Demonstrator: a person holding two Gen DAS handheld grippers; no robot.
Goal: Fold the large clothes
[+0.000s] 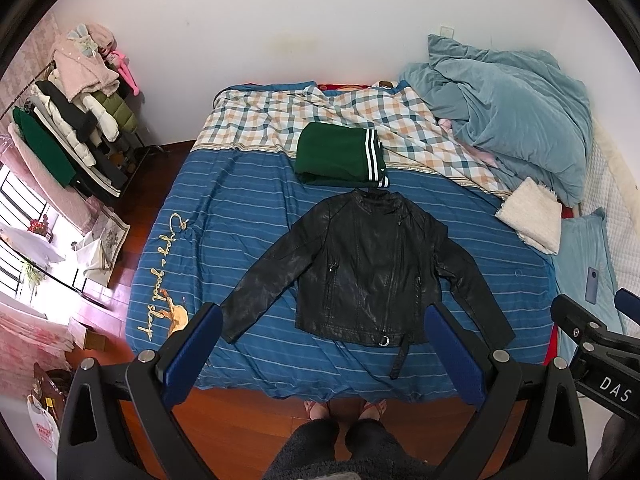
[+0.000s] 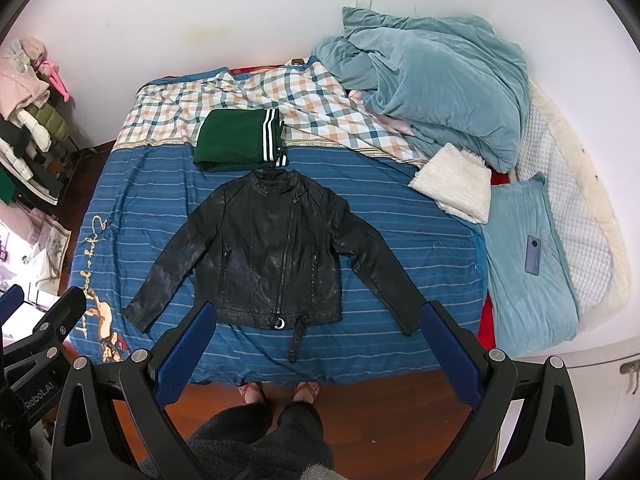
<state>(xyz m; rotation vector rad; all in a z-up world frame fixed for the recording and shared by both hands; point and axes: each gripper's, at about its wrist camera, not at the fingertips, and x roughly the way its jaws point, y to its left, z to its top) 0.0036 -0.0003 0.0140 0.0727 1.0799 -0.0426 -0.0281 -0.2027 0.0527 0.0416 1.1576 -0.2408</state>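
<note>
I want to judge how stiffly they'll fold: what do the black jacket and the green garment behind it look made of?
Black jacket: leather or faux leather, by its glossy, creased sheen; which one is unclear. Green garment: matte, soft knit or fleece, with striped ribbed trim.

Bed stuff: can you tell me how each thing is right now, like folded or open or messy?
Black jacket: spread flat, zipped, sleeves out.
Green garment: folded.
White fluffy cloth: folded.
Blue quilt: crumpled in a heap.
Phone: lying flat on the blue pillow.
Left gripper: open, empty.
Right gripper: open, empty.
</note>
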